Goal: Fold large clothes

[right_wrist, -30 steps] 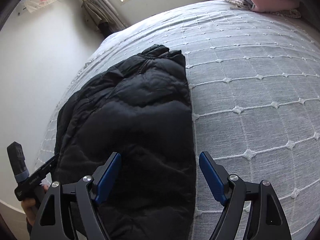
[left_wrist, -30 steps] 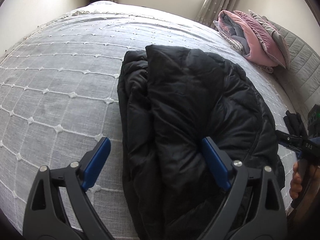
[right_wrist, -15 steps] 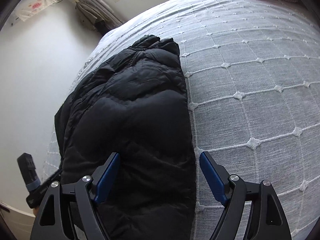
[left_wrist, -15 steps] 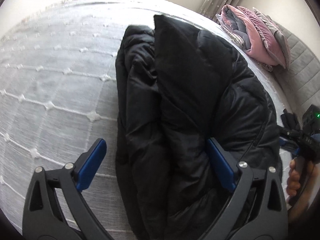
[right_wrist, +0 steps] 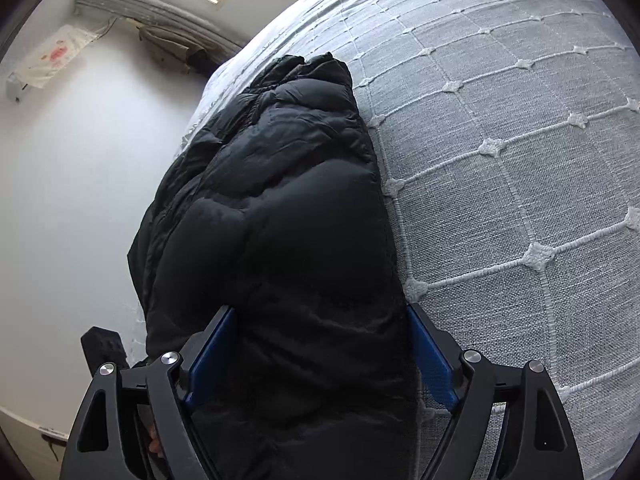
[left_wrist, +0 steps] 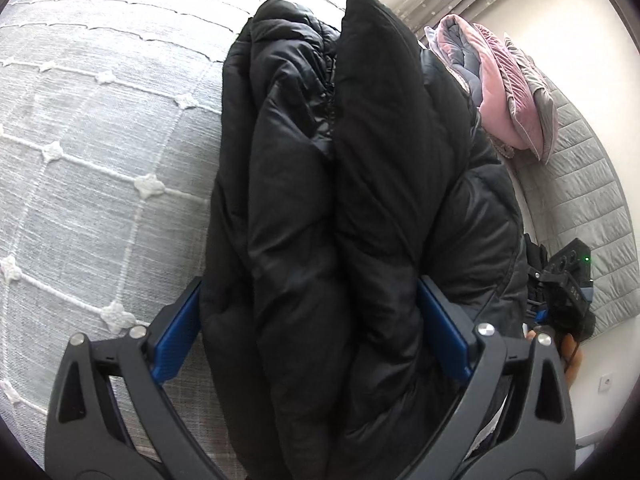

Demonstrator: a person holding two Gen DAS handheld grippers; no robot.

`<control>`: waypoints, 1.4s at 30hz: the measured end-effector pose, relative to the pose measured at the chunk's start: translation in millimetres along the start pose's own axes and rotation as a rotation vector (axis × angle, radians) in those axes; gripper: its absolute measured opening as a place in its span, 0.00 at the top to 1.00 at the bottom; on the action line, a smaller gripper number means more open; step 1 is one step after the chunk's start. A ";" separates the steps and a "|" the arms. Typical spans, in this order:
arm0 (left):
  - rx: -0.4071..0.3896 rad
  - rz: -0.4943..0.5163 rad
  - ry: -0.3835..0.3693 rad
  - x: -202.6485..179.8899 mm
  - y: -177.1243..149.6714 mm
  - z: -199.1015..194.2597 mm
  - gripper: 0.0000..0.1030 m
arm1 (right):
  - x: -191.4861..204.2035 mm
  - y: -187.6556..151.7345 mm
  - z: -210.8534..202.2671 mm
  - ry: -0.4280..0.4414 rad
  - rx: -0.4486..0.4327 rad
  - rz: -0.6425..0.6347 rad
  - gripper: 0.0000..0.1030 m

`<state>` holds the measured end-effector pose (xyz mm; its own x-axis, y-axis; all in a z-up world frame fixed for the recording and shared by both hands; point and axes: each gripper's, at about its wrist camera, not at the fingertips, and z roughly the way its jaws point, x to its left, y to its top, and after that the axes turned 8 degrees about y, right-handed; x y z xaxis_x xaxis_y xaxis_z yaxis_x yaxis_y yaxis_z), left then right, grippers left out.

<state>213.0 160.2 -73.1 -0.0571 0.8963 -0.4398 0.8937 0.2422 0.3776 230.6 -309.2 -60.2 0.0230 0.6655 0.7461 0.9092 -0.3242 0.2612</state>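
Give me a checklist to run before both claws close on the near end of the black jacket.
1. Left claw straddles the black jacket: ok, its jaws have just opened wider and the near end bulges between them.
2. Right claw straddles the jacket: ok, fabric fills the gap.
3. Pads pressing yet: cannot tell; fabric hides the pad faces.
4. All layers inside the left claw: not ok, a fold spills past its right pad.
5. Bedspread kept out of the jaws: cannot tell.
6. Pink bedding clear of the jacket: cannot tell; the jacket overlaps it in view.
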 end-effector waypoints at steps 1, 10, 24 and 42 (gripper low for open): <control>0.002 0.000 0.000 2.4 1.7 -0.3 0.04 | -0.1 -0.5 2.0 0.002 0.002 0.006 0.16; 0.023 -0.007 0.023 -7.6 1.2 -0.1 0.04 | -9.5 0.1 9.8 0.034 0.019 0.054 0.15; 0.036 -0.016 -0.039 -10.4 0.3 1.2 0.28 | 0.5 1.5 15.9 0.032 0.011 0.011 0.23; -0.112 -0.104 -0.085 -15.0 6.1 -21.6 0.81 | 56.8 -10.7 -8.8 -0.071 -0.134 -0.249 0.75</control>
<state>209.6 156.3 -46.6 -0.1041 0.8308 -0.5468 0.8294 0.3759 0.4132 218.5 -273.8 -15.3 -0.1605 0.7794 0.6057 0.8277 -0.2280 0.5127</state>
